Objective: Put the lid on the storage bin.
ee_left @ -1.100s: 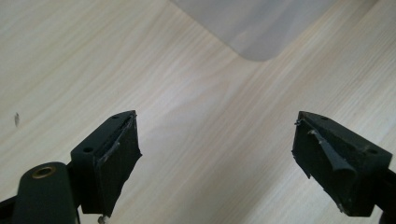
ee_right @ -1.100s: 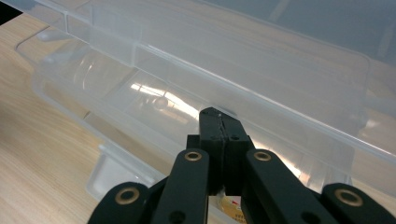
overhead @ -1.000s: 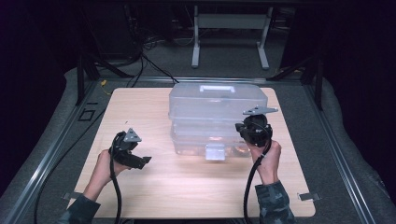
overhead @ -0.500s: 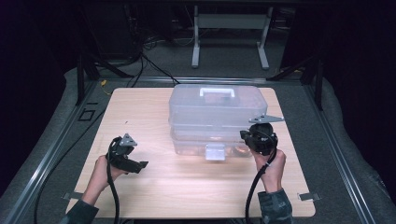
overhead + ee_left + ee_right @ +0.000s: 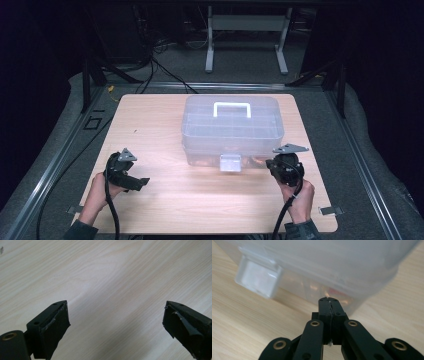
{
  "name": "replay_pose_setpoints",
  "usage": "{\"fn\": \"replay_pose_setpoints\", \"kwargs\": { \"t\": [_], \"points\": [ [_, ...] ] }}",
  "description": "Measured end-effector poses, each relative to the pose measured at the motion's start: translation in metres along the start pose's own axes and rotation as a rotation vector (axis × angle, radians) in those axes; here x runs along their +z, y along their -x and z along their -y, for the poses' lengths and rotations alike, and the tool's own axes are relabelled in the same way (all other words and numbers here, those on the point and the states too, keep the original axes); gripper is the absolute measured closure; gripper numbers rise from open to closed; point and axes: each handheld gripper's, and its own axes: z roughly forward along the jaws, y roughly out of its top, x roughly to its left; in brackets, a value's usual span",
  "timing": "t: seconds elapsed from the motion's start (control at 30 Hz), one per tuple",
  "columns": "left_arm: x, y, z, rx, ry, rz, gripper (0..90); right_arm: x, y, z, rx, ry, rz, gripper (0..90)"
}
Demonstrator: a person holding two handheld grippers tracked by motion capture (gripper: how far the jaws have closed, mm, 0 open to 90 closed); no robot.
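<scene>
- Against the earlier high views, both hands sit lower in the frame: the left gripper (image 5: 131, 176) has slid toward the lower left corner of the wooden table (image 5: 150, 125), and the right gripper (image 5: 281, 167) has drawn back from the box's right side to a spot just off its lower right corner.
- The left gripper's jaws have just been opening further; in the left gripper view (image 5: 115, 322) they stand wide apart at the bottom corners of the frame, with bare wood grain between them and nothing held.
- The left hand (image 5: 97, 192) grips its tool near the bottom left of the high view, well apart from the box.
- The right hand (image 5: 300, 200) holds its tool at the lower right of the high view; in the right gripper view (image 5: 329, 301) the two jaws are pressed flat together with nothing between them, tips pointing at the lower wall of the box, very near it; whether they touch it I cannot tell.
- The clear plastic storage box (image 5: 232, 130) stands at the middle of the high view, lid on, unmoved since the earlier frames.
- Its front latch (image 5: 230, 163) hangs at the near wall, seen at the upper left of the right gripper view (image 5: 258, 281).
- Through the cloudy wall, small orange and reddish items (image 5: 329, 293) show inside, too blurred to name.
- A white handle (image 5: 232, 109) lies flat on the lid, farthest from the hands.
</scene>
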Motion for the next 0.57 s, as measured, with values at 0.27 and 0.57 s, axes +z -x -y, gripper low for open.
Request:
{"fn": "replay_pose_setpoints", "kwargs": {
  "t": [0.27, 0.57],
  "points": [
    [0.007, -0.008, 0.023, -0.048, 0.004, -0.036, 7.2, 0.009, 0.025, 0.044, 0.081, -0.035, 0.062, 74.0],
    [0.02, -0.003, 0.036, -0.081, 0.029, -0.065, 6.0, 0.018, 0.043, 0.076, 0.137, -0.028, 0.069, 17.9]
  ]
}}
